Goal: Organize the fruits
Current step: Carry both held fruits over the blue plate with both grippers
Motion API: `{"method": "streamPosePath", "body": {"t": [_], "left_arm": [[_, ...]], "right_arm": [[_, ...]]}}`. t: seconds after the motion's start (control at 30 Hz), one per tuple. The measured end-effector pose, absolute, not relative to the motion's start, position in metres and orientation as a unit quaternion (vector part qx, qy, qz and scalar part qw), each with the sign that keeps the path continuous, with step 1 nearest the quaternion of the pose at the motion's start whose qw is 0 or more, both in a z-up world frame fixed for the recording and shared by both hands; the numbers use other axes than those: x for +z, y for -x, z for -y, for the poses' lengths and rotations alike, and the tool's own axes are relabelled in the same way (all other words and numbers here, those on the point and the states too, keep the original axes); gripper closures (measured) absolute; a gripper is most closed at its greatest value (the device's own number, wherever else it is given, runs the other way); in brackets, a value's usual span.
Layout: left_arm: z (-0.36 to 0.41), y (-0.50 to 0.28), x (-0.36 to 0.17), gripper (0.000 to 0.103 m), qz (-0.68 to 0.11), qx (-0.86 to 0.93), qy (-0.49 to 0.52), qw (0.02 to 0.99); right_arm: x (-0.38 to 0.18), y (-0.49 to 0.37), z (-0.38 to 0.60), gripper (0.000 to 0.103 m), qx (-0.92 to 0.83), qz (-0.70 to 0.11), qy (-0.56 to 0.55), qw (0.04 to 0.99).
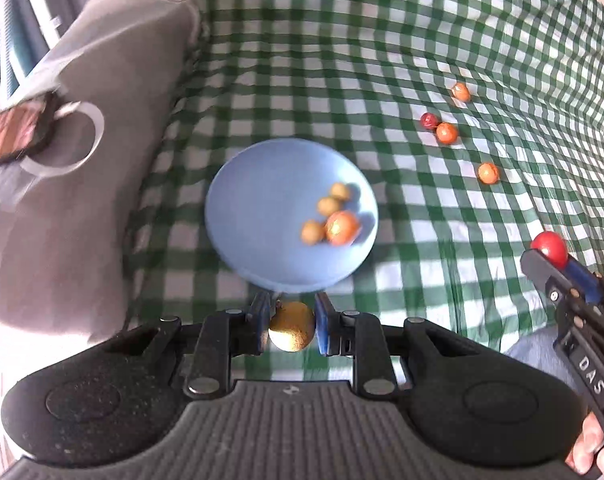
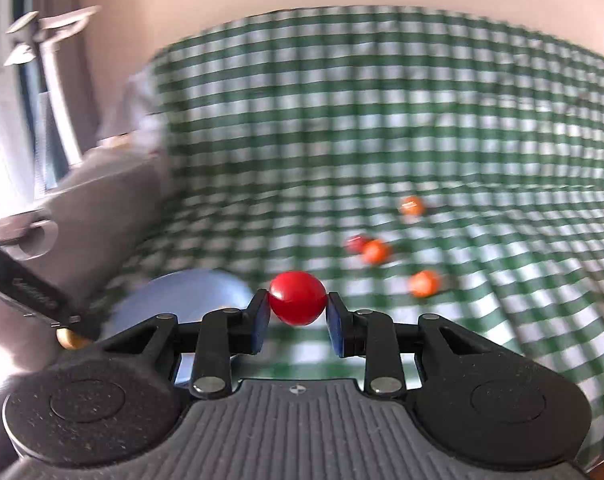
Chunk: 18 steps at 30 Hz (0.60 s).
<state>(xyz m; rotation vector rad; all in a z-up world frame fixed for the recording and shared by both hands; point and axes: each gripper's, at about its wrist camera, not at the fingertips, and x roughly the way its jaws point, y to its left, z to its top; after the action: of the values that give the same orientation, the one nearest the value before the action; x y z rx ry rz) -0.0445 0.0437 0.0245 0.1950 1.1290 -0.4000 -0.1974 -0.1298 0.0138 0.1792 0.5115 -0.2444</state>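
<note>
The left claw point(image 1: 291, 322) gripped a brown fruit point(image 1: 291, 326) just short of the blue plate point(image 1: 253, 200), the right claw point(image 2: 297, 308) gripped a red fruit point(image 2: 297, 298) beside it; release each low over bare plate.

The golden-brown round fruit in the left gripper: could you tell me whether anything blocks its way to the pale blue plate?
Nothing visible does. The golden-brown round fruit, clamped in the left gripper, hangs at the near rim of the pale blue round plate, whose near half is bare.
</note>
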Motion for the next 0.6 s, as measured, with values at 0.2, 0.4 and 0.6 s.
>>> {"method": "streamPosePath", "body": {"t": [0.2,0.4,0.6], "left_arm": [[-0.085,0.069,0.028,0.077,-0.527,-0.188,-0.068,0.826],[-0.097,0.077,0.025,0.077,-0.522,-0.188,-0.046,0.831],[-0.102,0.075,0.027,0.077,-0.519,-0.187,-0.033,0.833]], "right_arm": [[0.026,0.21,0.081,0.071,-0.078,-0.269,-0.067,0.958],[0.025,0.216,0.053,0.071,-0.061,-0.29,-0.042,0.954],[0.024,0.215,0.045,0.071,-0.058,-0.293,-0.026,0.954]]}}
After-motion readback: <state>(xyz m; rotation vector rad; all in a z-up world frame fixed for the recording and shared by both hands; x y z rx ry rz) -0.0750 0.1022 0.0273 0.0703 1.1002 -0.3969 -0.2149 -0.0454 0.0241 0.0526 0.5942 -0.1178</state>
